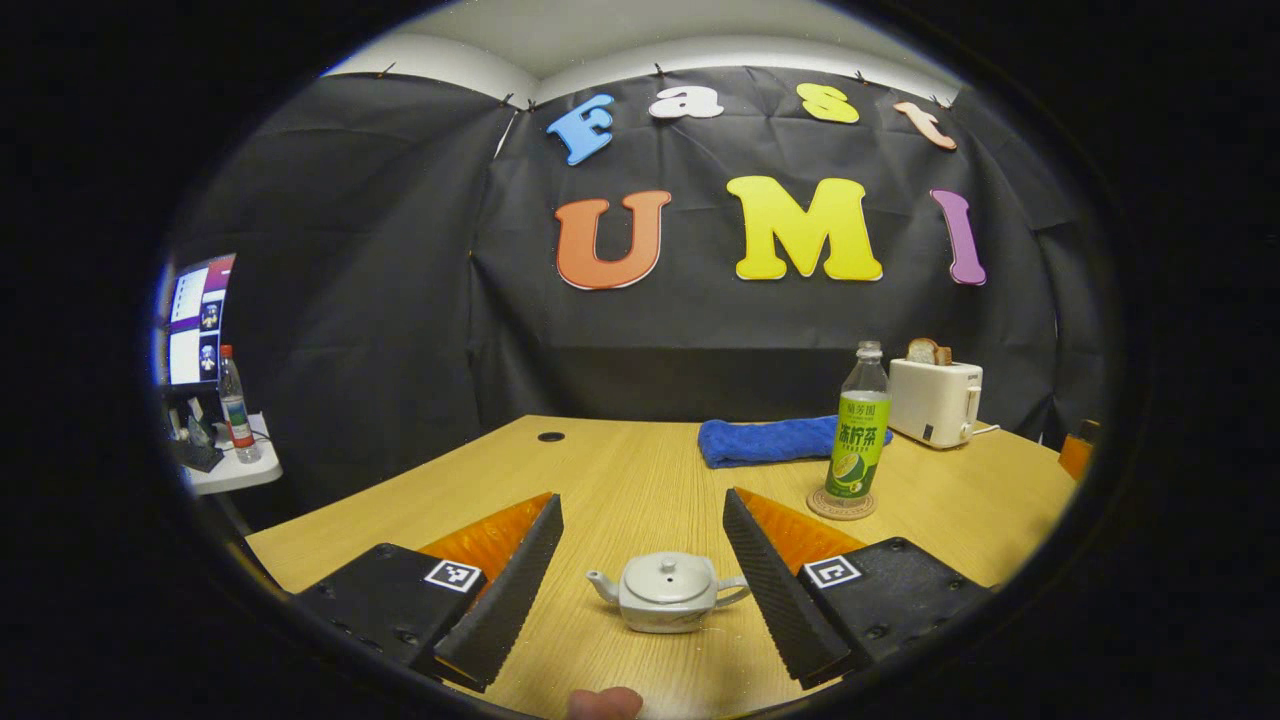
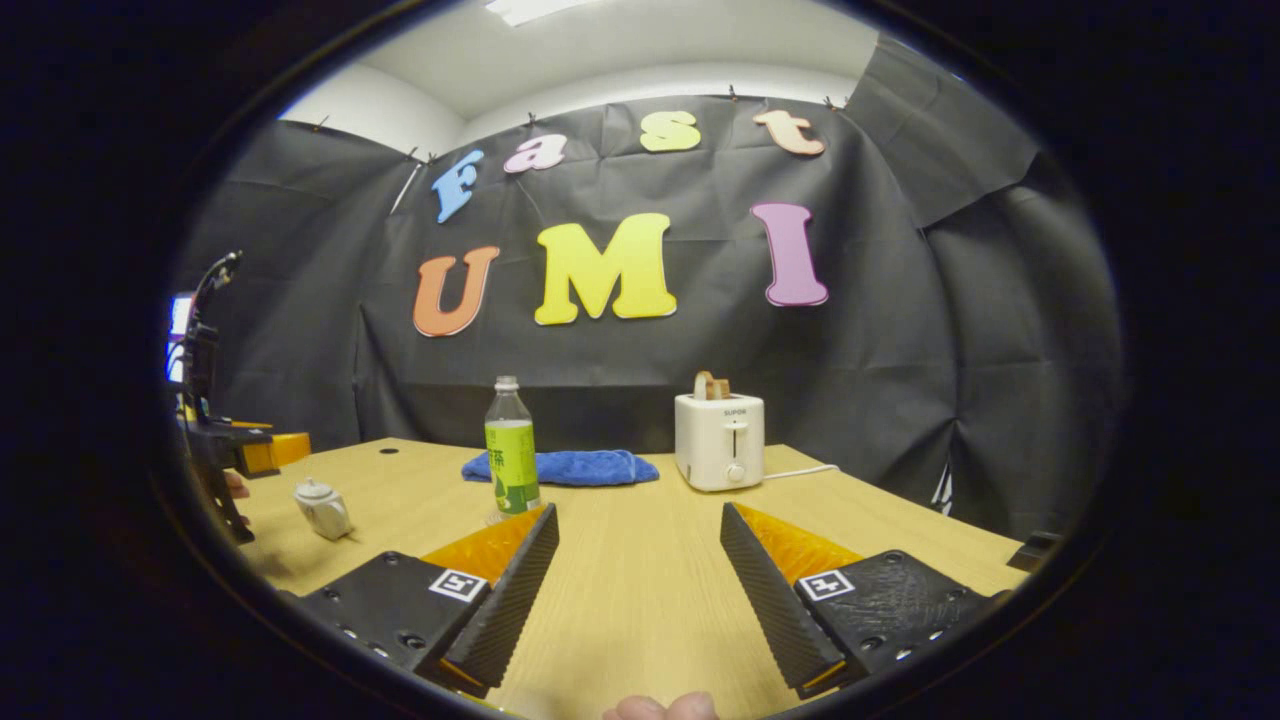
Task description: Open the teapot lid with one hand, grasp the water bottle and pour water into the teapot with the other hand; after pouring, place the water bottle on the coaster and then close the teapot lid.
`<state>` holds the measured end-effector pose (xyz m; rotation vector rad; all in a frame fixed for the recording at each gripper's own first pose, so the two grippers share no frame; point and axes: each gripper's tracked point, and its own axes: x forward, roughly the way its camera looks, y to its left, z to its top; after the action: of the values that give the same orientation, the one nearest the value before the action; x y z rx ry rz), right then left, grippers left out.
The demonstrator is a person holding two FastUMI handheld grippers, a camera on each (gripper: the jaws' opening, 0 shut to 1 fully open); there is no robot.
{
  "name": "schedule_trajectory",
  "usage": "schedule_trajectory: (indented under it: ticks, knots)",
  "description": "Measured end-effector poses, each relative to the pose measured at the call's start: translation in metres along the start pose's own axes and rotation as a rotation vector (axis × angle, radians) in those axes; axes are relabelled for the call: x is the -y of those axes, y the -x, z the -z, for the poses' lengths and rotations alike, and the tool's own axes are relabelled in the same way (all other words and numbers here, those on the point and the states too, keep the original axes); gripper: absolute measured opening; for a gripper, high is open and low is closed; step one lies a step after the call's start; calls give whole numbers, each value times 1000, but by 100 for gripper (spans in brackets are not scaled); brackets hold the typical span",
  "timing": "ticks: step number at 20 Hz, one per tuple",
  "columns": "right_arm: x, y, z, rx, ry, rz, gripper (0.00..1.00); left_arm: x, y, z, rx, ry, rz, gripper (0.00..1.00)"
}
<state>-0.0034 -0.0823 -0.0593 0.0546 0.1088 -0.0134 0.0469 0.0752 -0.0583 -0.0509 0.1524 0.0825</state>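
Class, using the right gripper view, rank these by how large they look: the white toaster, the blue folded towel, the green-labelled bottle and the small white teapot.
1. Blue folded towel and white toaster: too alike to separate.
2. Green-labelled bottle.
3. Small white teapot.

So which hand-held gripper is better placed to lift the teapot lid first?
Left, probably. The left hand-held gripper is open with the teapot centred between its fingers, lid still on. The right hand-held gripper faces bare table, teapot far off to its left.
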Motion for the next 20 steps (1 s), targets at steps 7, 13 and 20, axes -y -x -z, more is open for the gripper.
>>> schedule_trajectory:
  ticks: [7,13,20]
  knots:
    - [-4,18,-57,84,17,10,96,61,52,-62,107,14,91,100]
    - [-11,40,-73,122,39,42,97,78,84,-70,144,-58,111,99]
    - [-34,47,-71,99,58,50,97,73,93,-79,171,-68,108,99]
